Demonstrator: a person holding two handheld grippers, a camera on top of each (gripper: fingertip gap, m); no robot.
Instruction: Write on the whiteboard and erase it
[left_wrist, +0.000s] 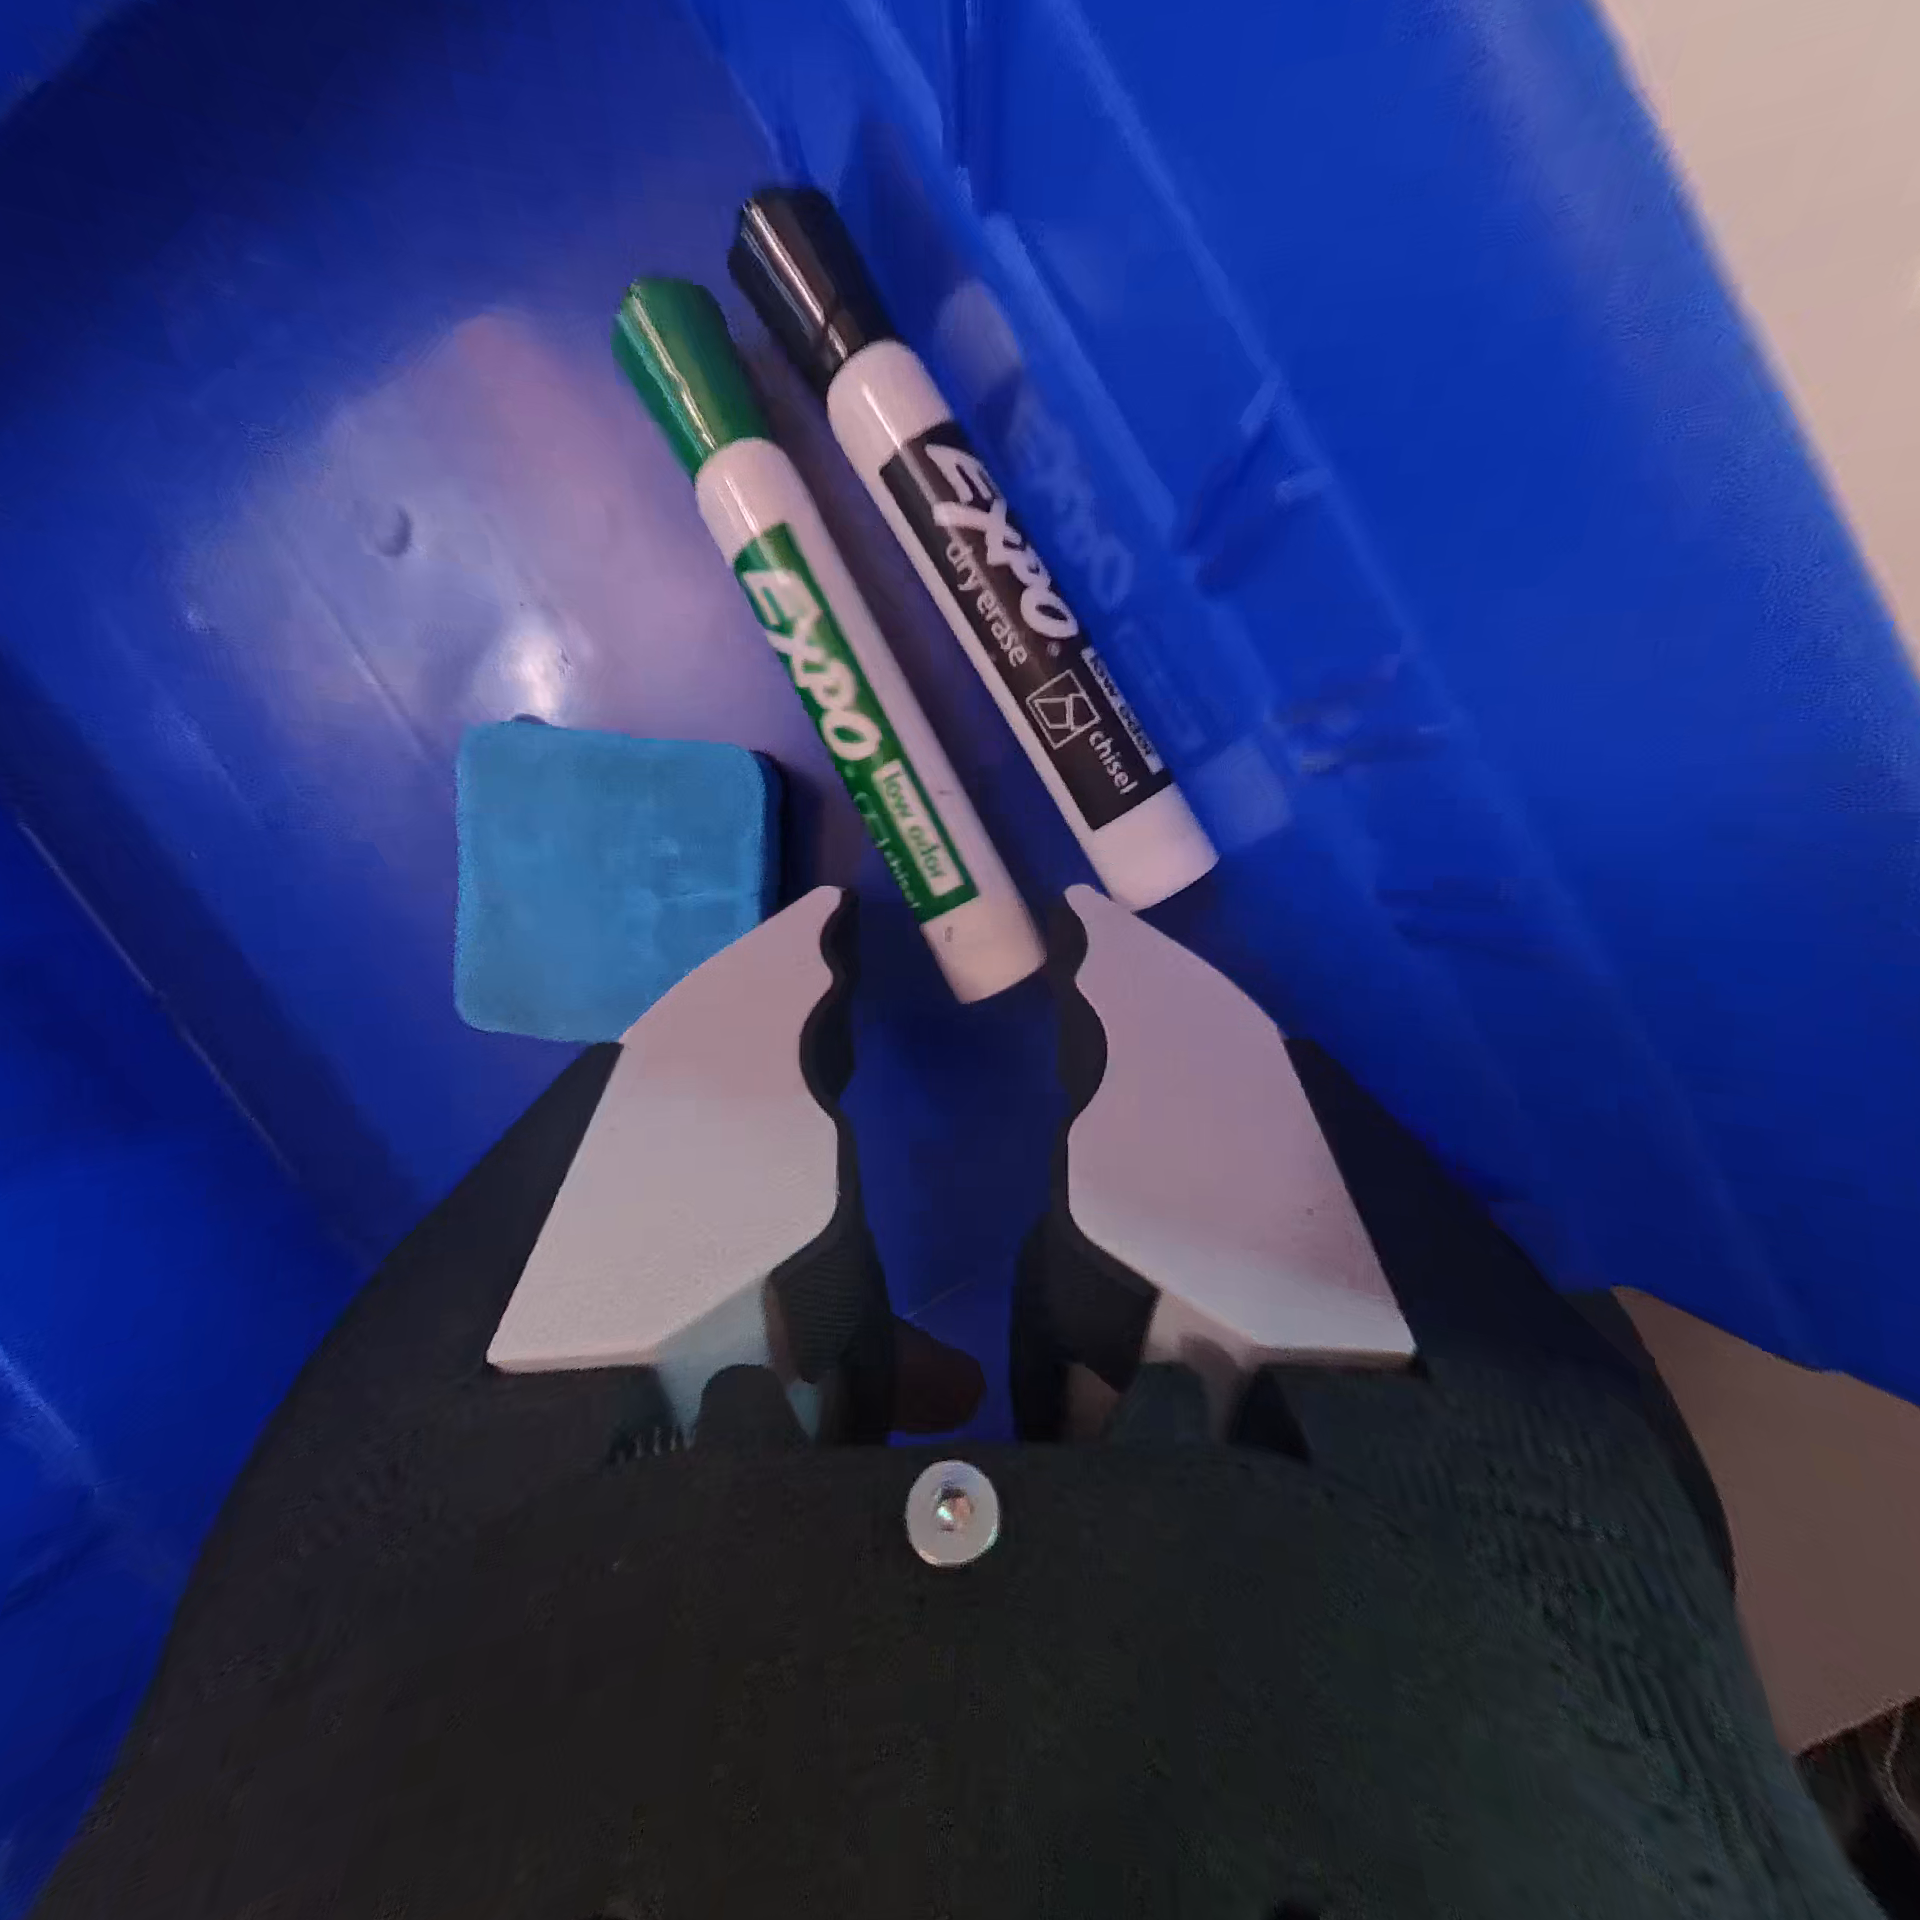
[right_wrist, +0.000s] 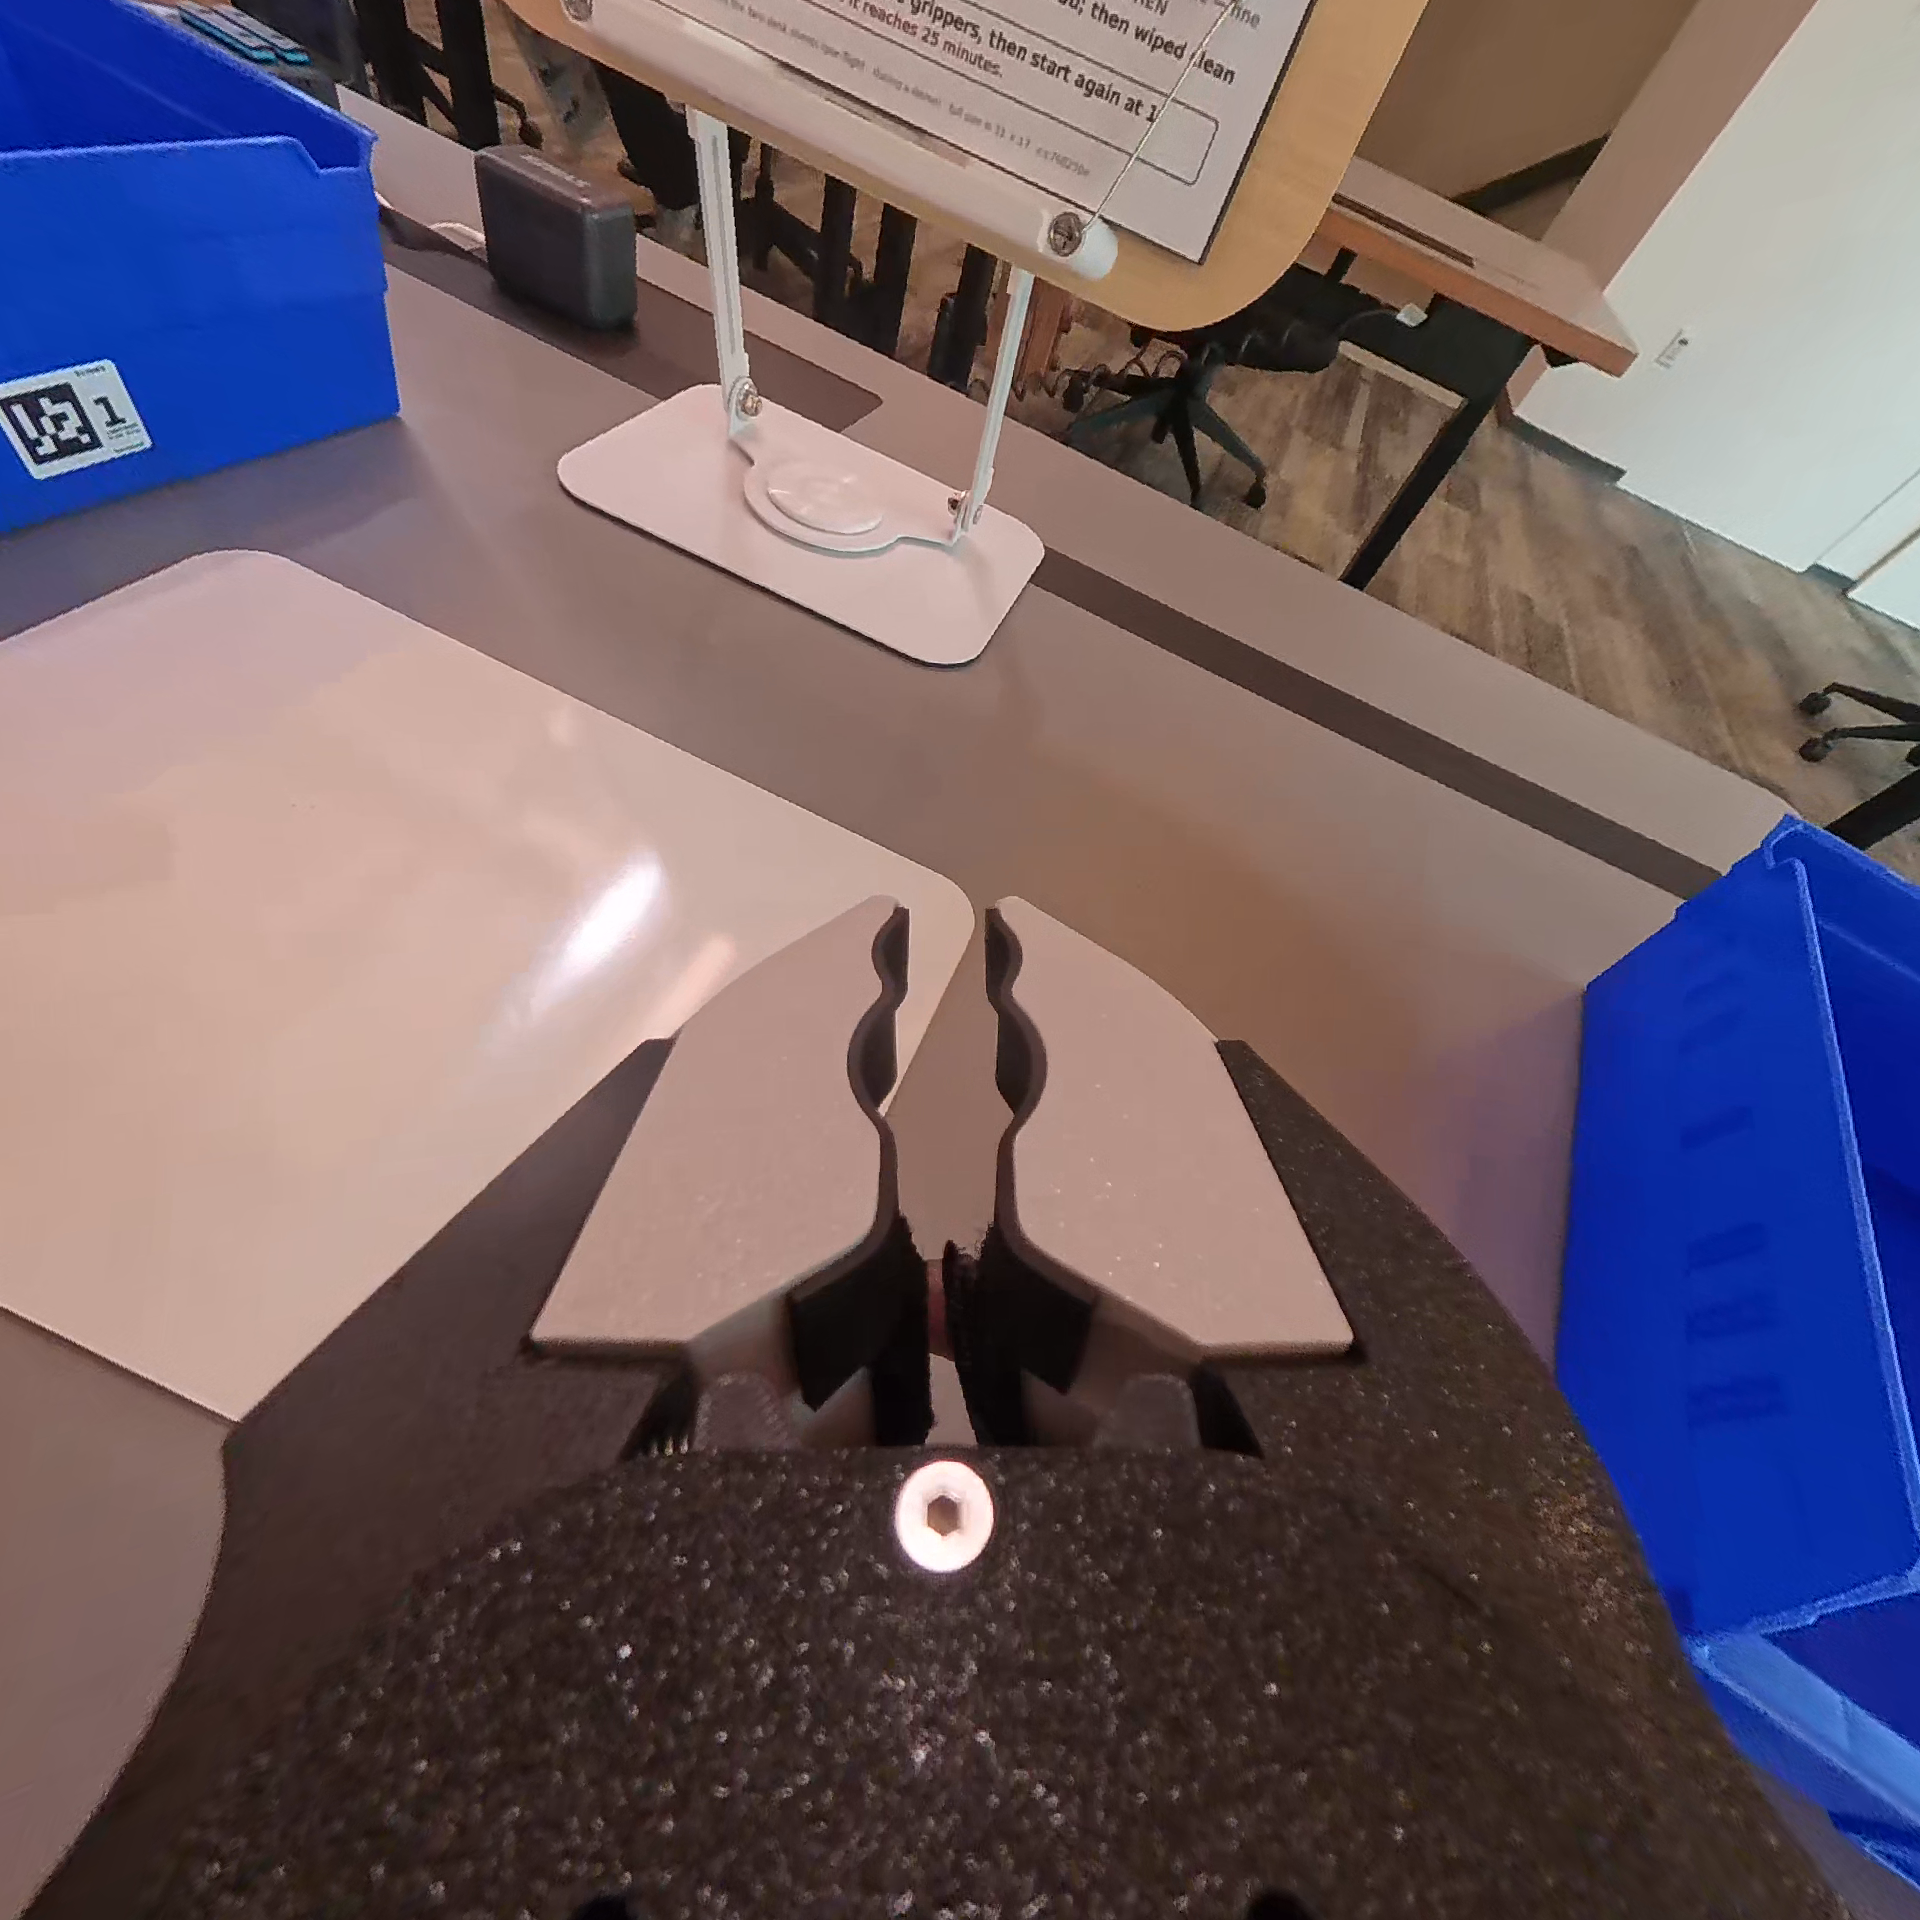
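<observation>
My left gripper (left_wrist: 954, 904) reaches into a blue bin (left_wrist: 312, 416). Its jaws stand apart. The white rear end of a green-capped marker (left_wrist: 821, 665) lies between the fingertips, with a gap on each side, so the pads do not press on it. A black-capped marker (left_wrist: 997, 582) lies just right of it, against the bin wall. A light blue square eraser (left_wrist: 603, 873) lies left of the left finger. My right gripper (right_wrist: 943, 920) hovers over the table at the corner of a white mat (right_wrist: 312, 935). Its fingers are a narrow slit apart with nothing between the tips.
A white stand base (right_wrist: 800, 520) carries a wooden board with a printed sheet (right_wrist: 1039, 104) behind the mat. A blue bin with a tag (right_wrist: 187, 260) stands far left and another blue bin (right_wrist: 1745, 1247) stands right. A dark grey box (right_wrist: 556, 239) sits at the back. Across from one pair of fingers to the other is roughly 40 centimeters.
</observation>
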